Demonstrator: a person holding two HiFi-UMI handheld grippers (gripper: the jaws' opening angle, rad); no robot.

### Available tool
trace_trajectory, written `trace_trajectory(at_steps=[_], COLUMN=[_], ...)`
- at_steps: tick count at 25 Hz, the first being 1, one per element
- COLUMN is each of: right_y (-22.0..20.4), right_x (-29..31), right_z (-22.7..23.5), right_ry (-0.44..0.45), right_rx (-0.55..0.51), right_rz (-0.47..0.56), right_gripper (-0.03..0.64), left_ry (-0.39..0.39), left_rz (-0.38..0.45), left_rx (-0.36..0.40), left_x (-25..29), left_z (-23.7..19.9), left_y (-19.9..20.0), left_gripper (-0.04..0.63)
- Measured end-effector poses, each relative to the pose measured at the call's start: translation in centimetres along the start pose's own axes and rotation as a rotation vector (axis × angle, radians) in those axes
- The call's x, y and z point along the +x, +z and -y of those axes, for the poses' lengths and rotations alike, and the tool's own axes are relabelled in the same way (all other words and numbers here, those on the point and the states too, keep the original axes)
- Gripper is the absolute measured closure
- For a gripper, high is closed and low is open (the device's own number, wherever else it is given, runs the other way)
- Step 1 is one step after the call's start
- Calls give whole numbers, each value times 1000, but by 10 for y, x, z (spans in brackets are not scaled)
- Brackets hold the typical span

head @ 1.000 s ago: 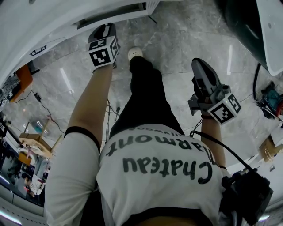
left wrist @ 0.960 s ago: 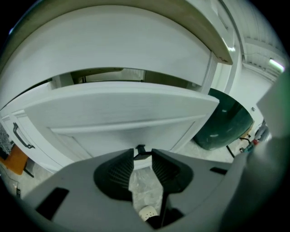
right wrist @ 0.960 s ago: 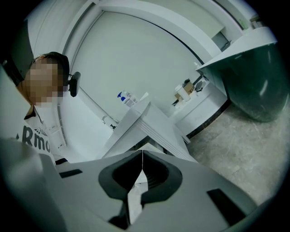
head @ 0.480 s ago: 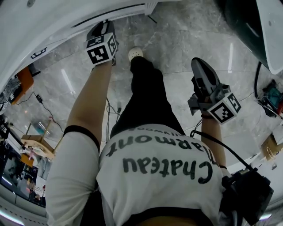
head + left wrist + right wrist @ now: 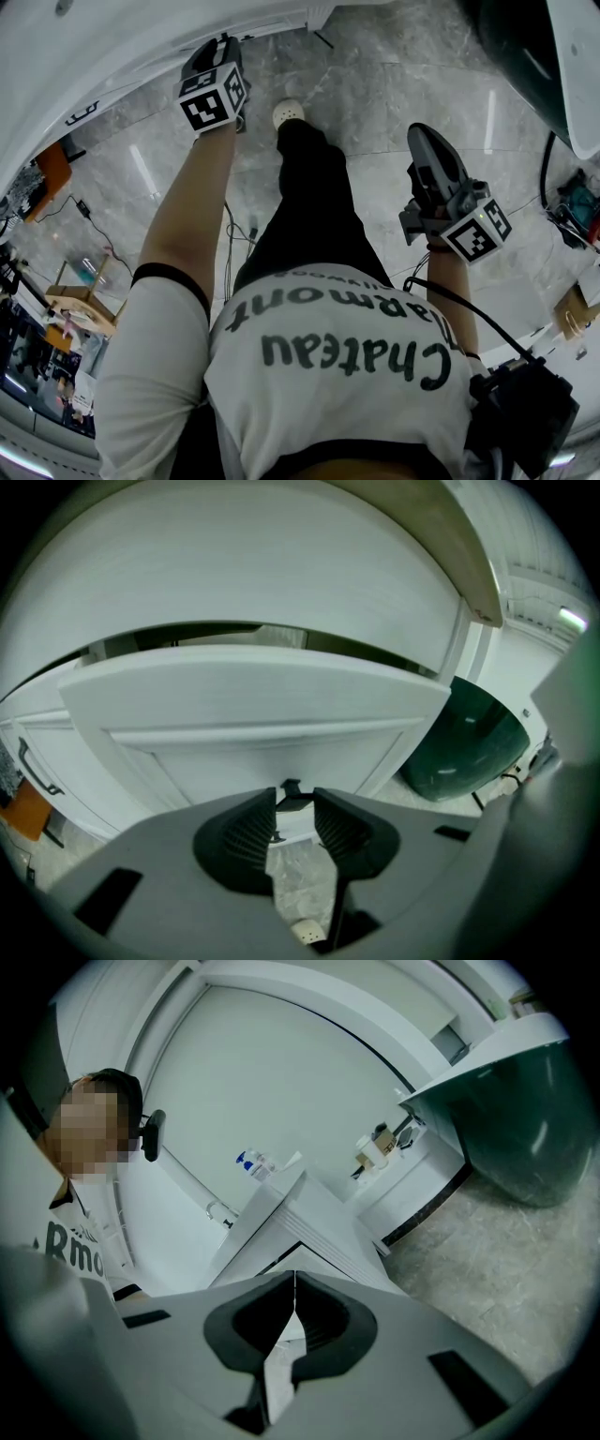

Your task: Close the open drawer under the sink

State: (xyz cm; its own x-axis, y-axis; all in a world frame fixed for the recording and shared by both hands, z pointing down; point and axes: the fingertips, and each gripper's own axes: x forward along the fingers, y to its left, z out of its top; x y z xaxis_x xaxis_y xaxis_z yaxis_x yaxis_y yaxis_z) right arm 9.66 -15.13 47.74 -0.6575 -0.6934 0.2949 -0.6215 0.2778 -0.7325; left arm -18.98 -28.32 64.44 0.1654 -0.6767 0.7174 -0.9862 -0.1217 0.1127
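Left gripper (image 5: 294, 795): jaws partly apart, clamped on the small dark handle (image 5: 291, 788) of the drawer (image 5: 253, 747).
Right gripper (image 5: 293, 1276): jaws together, empty, near right above the floor (image 5: 375, 94).
Drawer: white, far left, not fully in, with a dark slit above its front.

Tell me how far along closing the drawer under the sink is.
Done: nothing finished yet; the drawer isn't shut, since a dark gap shows above its front. In hand: the left claw appears closed on the small dark handle. The right claw is shut and empty, away from the drawer. Left: push until the gap closes, then release.
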Motion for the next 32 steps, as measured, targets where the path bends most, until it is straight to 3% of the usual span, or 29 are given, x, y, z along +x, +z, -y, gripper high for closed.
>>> trace_trajectory(at_steps=[14,26,29,32], right_y=[0,4,5,6], right_x=[2,6,7,5], right_z=[0,1,2,2], right_ry=[-5,-1,-5,-4], right_rx=[13,6,1,4], right_rz=[11,13,14,21], right_gripper=[604,604,604,604], left_ry=[-10,-40,8,56], left_rz=[1,-68,-110,-72], left_rx=[-24,-16,-96,-140], left_x=[8,27,38,40], left_z=[-1,-1,-4,-2], left_y=[6,0,-2,-3], left_gripper=[483,453,442,442])
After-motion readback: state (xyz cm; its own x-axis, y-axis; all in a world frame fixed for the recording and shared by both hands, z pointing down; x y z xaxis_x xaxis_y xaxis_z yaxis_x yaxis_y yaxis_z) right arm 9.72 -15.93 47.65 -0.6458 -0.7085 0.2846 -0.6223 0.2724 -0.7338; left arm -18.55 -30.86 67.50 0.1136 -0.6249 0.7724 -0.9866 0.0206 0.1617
